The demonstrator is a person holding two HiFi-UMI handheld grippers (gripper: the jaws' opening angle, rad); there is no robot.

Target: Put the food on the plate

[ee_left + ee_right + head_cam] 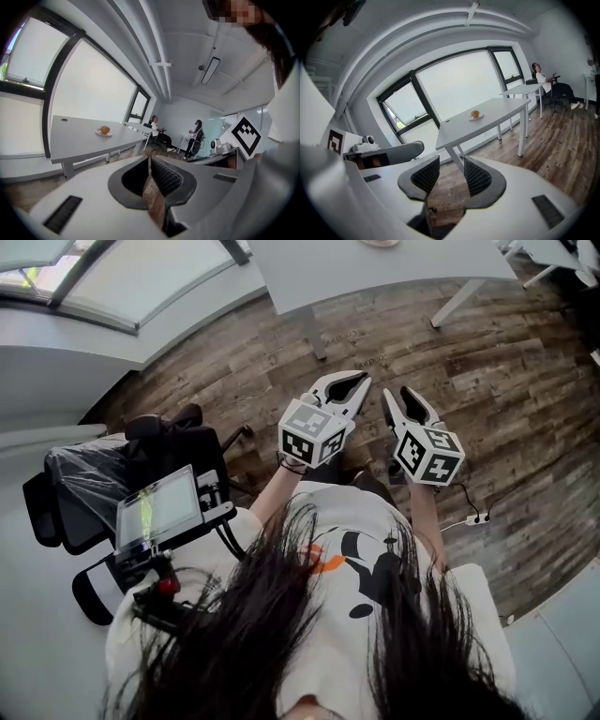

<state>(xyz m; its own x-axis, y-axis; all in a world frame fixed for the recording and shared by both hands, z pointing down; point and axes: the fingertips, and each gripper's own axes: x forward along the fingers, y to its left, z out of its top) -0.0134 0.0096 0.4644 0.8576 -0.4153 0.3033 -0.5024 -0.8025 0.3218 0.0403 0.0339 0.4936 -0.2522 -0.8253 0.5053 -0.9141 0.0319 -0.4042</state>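
orange and round, the food (475, 113) sat on a small plate (480, 116) on the pale desk (487, 123), and both grippers were well short of that desk. the left gripper (150, 158) had its jaws pressed together on nothing. the right gripper (451, 161) had its jaws a slit apart, also empty. the danger, i'd say: reaching the desk with jaws that tight would bump the food and send it rolling off the plate, maybe over the desk's edge.
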